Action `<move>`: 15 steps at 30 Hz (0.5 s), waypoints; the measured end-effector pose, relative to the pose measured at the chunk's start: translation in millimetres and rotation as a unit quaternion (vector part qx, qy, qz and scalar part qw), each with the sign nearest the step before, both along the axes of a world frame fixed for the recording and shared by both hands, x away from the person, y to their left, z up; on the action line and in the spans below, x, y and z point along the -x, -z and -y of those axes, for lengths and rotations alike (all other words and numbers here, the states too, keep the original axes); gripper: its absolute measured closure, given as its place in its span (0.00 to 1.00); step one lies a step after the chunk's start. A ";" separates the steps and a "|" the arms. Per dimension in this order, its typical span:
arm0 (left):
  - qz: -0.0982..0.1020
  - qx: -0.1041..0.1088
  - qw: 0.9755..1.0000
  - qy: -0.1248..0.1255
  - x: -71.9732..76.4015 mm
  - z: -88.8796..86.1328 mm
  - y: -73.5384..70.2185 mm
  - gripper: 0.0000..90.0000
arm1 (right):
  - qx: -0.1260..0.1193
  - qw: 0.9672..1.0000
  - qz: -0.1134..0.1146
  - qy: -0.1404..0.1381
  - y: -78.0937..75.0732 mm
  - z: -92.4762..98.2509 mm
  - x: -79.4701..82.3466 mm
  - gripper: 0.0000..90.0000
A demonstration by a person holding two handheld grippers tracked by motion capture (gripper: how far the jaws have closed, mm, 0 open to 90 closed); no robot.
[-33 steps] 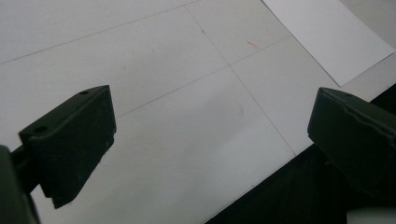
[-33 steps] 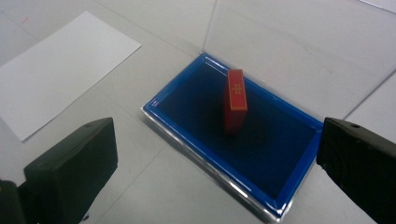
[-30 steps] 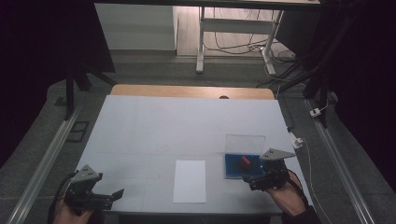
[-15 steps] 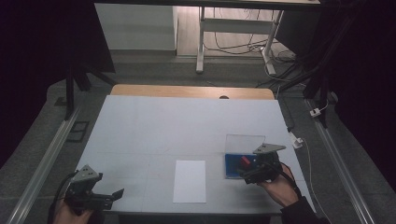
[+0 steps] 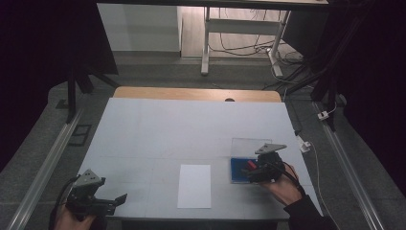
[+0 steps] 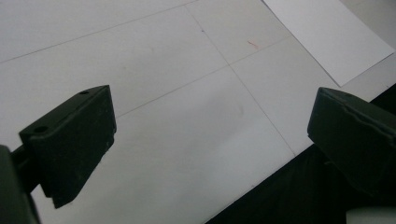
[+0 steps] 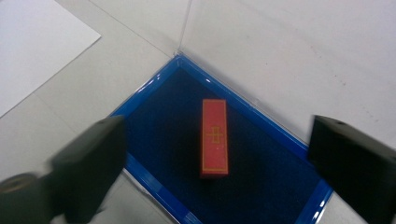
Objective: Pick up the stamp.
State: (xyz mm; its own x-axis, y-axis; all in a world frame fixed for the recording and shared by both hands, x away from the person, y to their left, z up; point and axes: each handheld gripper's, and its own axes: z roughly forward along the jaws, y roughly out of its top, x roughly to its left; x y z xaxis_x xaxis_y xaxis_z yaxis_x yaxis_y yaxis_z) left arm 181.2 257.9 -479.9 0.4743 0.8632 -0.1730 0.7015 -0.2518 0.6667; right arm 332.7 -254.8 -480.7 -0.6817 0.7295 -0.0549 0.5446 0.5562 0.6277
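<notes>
Red block (image 7: 215, 137) lying flat in blue tray (image 7: 154, 140), untouched; right gripper (image 7: 219, 163) lowered over it, jaws just closing, straddling block, not yet pinching; left gripper (image 6: 210, 140) gaping, idle near paper sheet (image 6: 327, 32); grasp imminent

On the table (image 5: 158, 129), the sheet (image 5: 194, 185) lies near the front edge, about midway across. Right of it, just beside, sits the tray (image 5: 235, 168), with its lid (image 5: 249, 145) standing behind it on the far side. The block (image 7: 215, 137) lies in the tray, near its middle. The right gripper (image 5: 253, 171) hangs over the tray, jaws either side of the block, apart from it. The left gripper (image 5: 115, 201) sits at the near left corner, left of the sheet.
</notes>
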 end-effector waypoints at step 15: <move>0.000 -0.002 1.000 0.001 -0.2 0.5 0.1 0.02 | 0.003 1.000 -0.015 -0.013 -6.7 3.9 -4.2 0.74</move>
